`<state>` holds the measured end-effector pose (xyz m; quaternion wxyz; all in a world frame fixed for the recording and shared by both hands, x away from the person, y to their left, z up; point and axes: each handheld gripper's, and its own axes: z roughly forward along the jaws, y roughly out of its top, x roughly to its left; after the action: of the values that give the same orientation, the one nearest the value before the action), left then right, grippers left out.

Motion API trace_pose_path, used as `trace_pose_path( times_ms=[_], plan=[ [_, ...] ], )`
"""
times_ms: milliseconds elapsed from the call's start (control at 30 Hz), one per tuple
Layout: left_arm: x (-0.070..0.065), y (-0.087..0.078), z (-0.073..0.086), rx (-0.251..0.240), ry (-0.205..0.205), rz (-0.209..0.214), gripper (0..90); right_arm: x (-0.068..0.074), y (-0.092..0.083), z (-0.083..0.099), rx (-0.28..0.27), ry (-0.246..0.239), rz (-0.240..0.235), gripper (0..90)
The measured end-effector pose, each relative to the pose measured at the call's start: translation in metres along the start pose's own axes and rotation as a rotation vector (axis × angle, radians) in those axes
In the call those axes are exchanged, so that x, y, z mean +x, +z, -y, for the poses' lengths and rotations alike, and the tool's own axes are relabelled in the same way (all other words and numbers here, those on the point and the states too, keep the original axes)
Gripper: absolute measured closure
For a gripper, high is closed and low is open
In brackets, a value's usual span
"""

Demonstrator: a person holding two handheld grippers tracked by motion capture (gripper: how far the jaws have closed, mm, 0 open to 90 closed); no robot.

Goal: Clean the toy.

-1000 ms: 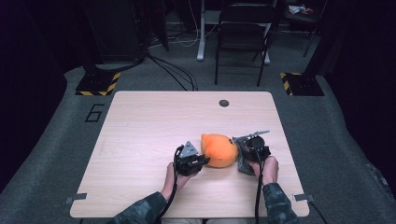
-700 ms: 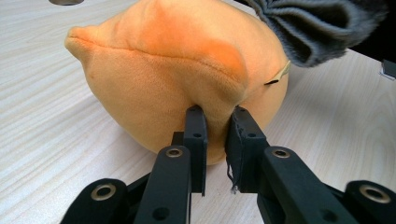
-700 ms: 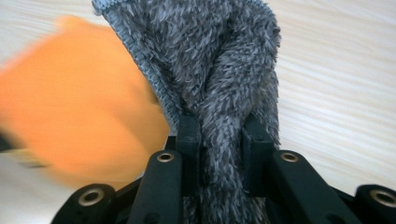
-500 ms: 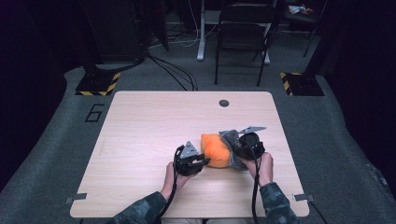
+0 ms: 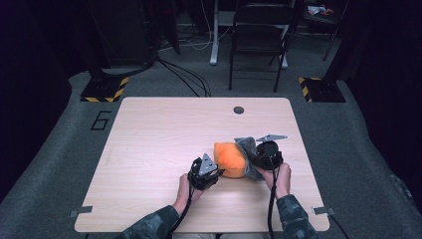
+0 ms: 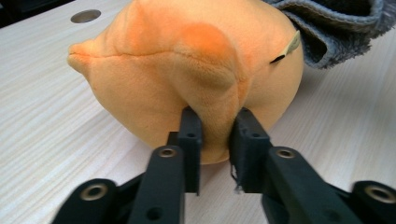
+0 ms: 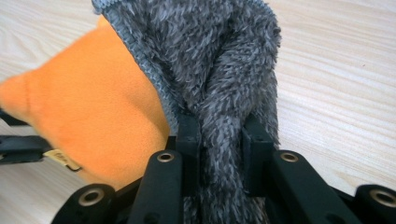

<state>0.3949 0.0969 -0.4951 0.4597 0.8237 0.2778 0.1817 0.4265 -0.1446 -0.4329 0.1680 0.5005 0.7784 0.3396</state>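
On the pale wooden table [image 5: 149, 149], toward the person's near right side, sits an orange plush toy [image 5: 230, 159] with a grey fuzzy cloth [image 5: 246, 148] draped against its right flank. The left tongs [image 5: 216, 173] come at the toy from the near-left; in the left gripper view these tongs [image 6: 215, 135] are pinching a fold of the toy's [image 6: 187, 65] soft body, having just opened a little and closed again on it. The cloth [image 6: 336, 23] lies over the toy's far upper edge there. The right tongs [image 5: 255, 158] are at the toy's right side, and in the right gripper view these tongs [image 7: 217, 140] are clamped on a bunched ridge of the grey cloth [image 7: 219, 60], with the orange toy [image 7: 93, 102] just beside it on the left. A small tag [image 6: 293, 44] sticks out from the toy's seam. 1 round grommet hole [image 5: 239, 110] sits near the table's far edge, well apart from the toy.
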Motion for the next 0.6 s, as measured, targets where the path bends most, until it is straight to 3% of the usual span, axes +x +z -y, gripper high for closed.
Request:
trace_pose_path(
  times_ms=[67,233,333,400,467,533,600],
  plan=[
    [0.003,-0.003,-0.004,-0.004,-0.037,0.013,79.1,0.002,-0.007,-0.003,-0.02,0.0,-0.013,73.3],
    [0.007,-0.009,-0.01,-0.015,-0.08,0.012,79.4,0.012,-0.02,-0.01,-0.055,-0.024,-0.048,73.2],
    [0.009,-0.015,-0.014,-0.03,-0.138,0.03,79.5,0.035,-0.028,-0.016,-0.068,-0.067,-0.089,73.2],
    [0.008,-0.018,-0.017,-0.035,-0.146,0.042,79.6,0.042,-0.028,-0.017,-0.074,-0.08,-0.098,73.2],
    [0.006,-0.02,-0.018,-0.042,-0.135,0.045,79.8,0.061,-0.028,-0.018,-0.076,-0.133,-0.118,73.2],
    [0.006,-0.02,-0.018,-0.04,-0.126,0.052,79.9,0.069,-0.025,-0.018,-0.065,-0.169,-0.086,73.2],
    [0.007,-0.018,-0.015,-0.03,-0.133,0.056,79.9,0.07,-0.019,-0.015,-0.061,-0.154,-0.072,73.2]
  ],
)
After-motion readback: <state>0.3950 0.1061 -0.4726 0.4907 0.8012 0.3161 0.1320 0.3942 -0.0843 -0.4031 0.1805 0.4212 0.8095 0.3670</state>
